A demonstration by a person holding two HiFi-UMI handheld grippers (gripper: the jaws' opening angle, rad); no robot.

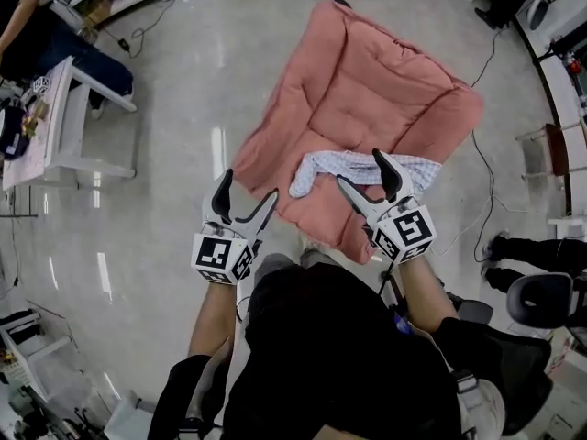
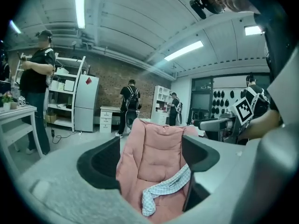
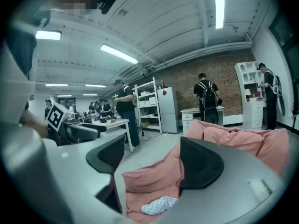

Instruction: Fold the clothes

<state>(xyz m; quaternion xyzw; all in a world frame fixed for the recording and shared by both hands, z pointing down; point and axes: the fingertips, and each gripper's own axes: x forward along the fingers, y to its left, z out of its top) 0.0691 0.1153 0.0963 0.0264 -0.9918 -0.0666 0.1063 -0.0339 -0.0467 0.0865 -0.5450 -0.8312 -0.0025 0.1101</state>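
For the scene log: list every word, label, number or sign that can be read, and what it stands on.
No readable words or numbers anywhere.
Left tool and right tool: black-and-white square markers only, no letters.
Fridge: a red diamond mark, too small to read.

The pink quilt (image 1: 367, 99) is matt, padded cloth; the checked garment (image 1: 323, 165) on it is thin woven fabric. The floor (image 1: 174, 117) shines glossy; my fingers (image 1: 222, 196) look matt black.
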